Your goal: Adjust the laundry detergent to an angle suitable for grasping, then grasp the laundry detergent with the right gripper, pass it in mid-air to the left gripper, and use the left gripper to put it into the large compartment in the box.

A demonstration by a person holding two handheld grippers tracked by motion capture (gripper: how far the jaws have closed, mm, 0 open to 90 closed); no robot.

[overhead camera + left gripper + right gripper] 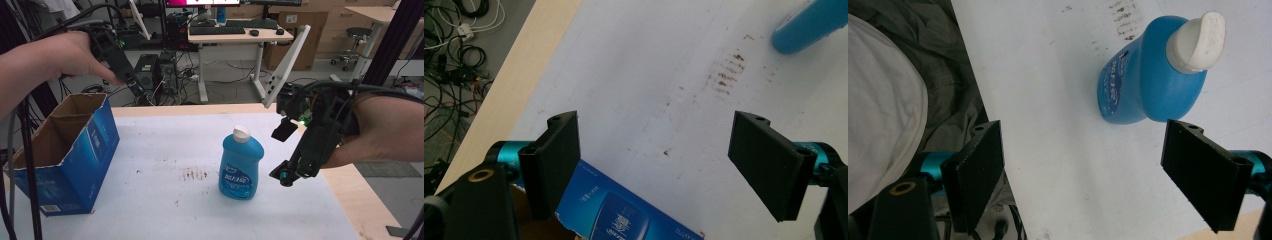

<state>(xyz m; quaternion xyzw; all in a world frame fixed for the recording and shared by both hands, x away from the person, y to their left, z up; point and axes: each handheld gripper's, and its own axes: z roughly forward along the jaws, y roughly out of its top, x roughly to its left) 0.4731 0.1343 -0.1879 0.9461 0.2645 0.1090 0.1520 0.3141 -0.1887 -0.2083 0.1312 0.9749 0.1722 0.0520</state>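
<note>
A blue bottle (241,166) with a white cap (241,133) stands upright on the white mat near the middle of the table. An open blue cardboard box (95,145) sits at the table's left edge. My left gripper (134,86) hangs high over the box's far corner, jaws wide and empty. In the left gripper view, the left gripper (656,130) looks down on the box's rim (619,215), with the bottle (809,25) far off. My right gripper (284,152) hovers just right of the bottle, open. In the right gripper view, the bottle (1143,80) lies ahead of the right gripper (1083,135), outside its jaws.
Brown stains (194,174) mark the mat (165,210) left of the bottle. Bare wooden tabletop (360,200) runs along the right and far edges. A black post (27,150) and cables rise at the front left. A desk (235,35) and a computer tower (147,70) stand behind the table.
</note>
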